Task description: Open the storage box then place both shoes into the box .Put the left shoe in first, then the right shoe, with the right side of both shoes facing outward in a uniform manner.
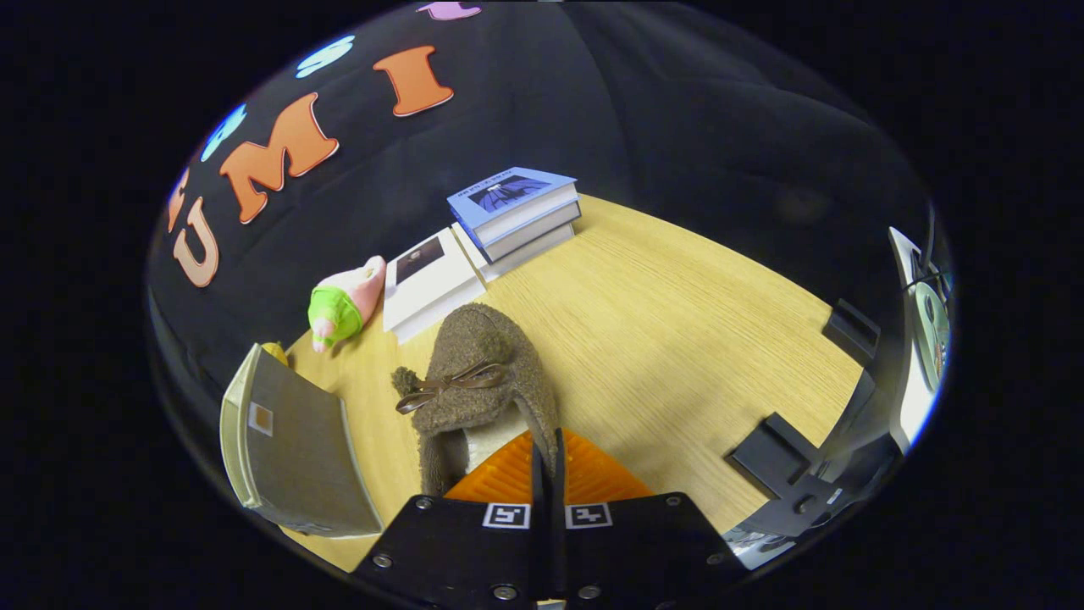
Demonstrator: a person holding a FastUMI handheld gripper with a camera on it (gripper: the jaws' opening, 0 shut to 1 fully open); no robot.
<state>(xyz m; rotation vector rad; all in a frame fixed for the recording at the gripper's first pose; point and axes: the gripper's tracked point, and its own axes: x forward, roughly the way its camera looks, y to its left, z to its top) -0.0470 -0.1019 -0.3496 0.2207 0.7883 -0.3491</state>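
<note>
A brown fuzzy shoe with a thin brown bow on its top points away from me, just ahead of my fingers, over the wooden table. My gripper is shut on the shoe: both fingers stand close together and pinch the right edge of its collar. The pale lining shows inside the opening. I cannot tell whether the sole rests on the table. The storage box stands to the left of the shoe, a cream frame with a grey panel turned toward me; its inside is hidden.
Beyond the shoe lie a white book and a stack of books with a blue cover. A pink and green plush toy lies behind the box. Black brackets and a white device stand at the table's right edge.
</note>
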